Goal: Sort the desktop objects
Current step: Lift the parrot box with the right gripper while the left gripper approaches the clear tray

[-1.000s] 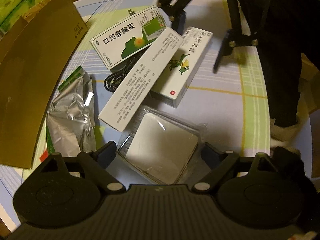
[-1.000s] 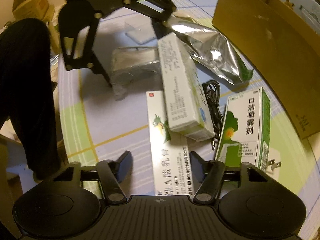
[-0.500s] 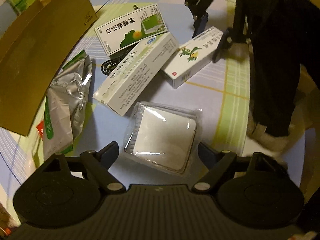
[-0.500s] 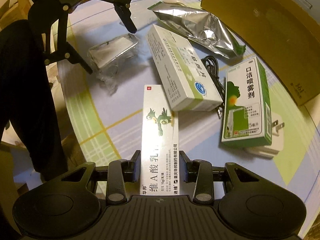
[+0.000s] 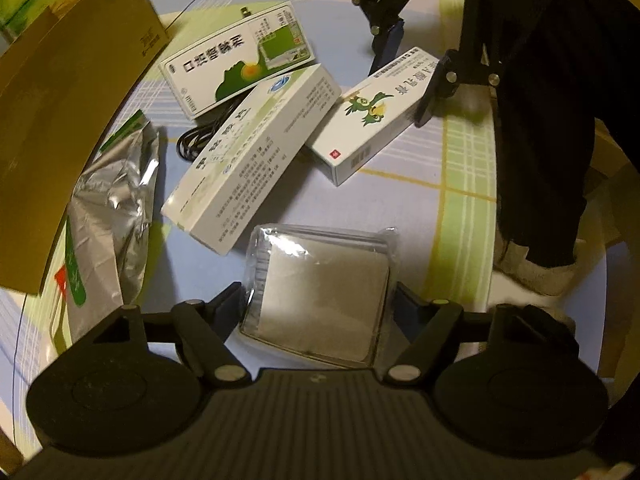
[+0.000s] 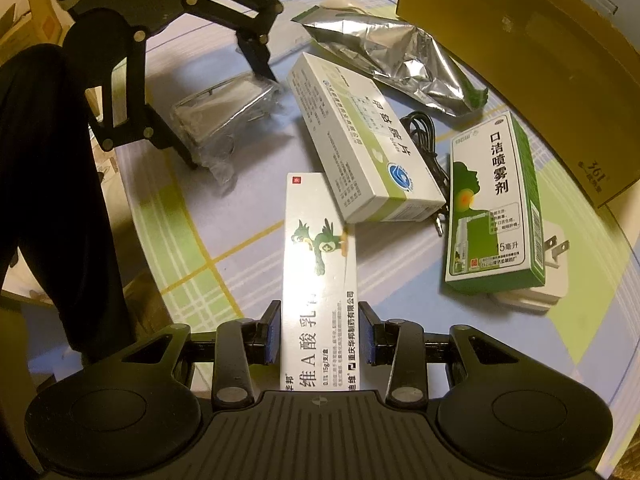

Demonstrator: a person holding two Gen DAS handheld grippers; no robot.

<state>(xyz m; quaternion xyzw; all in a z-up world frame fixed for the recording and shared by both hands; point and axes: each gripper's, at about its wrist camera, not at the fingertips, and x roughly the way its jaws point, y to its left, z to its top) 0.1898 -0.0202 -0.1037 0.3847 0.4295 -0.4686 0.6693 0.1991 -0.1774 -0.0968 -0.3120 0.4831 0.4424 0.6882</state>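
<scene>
A flat white square pack in clear wrap (image 5: 320, 292) lies between my left gripper's (image 5: 320, 304) fingers, which touch its two sides; the right wrist view shows that gripper (image 6: 228, 116) clamped across the pack (image 6: 224, 108). A long white box with a green bird (image 6: 316, 264) runs between my right gripper's (image 6: 319, 332) blue pads, which press its sides. In the left wrist view the right gripper (image 5: 404, 80) holds the far end of that box (image 5: 372, 120). Both items rest on the checked tablecloth (image 6: 224, 248).
Between the grippers lie a long white-green box (image 6: 360, 136), a green spray box (image 6: 492, 208) on a white plug adapter (image 6: 548, 264), a black cable (image 6: 424, 136) and a foil pouch (image 6: 400, 60). A cardboard box (image 6: 520, 48) stands behind. A person's dark trouser leg (image 5: 560, 120) is beside the table.
My right gripper closed onto the bird box and drew it slightly clear of the long box. My left gripper moved forward until the wrapped pack sat between its fingers.
</scene>
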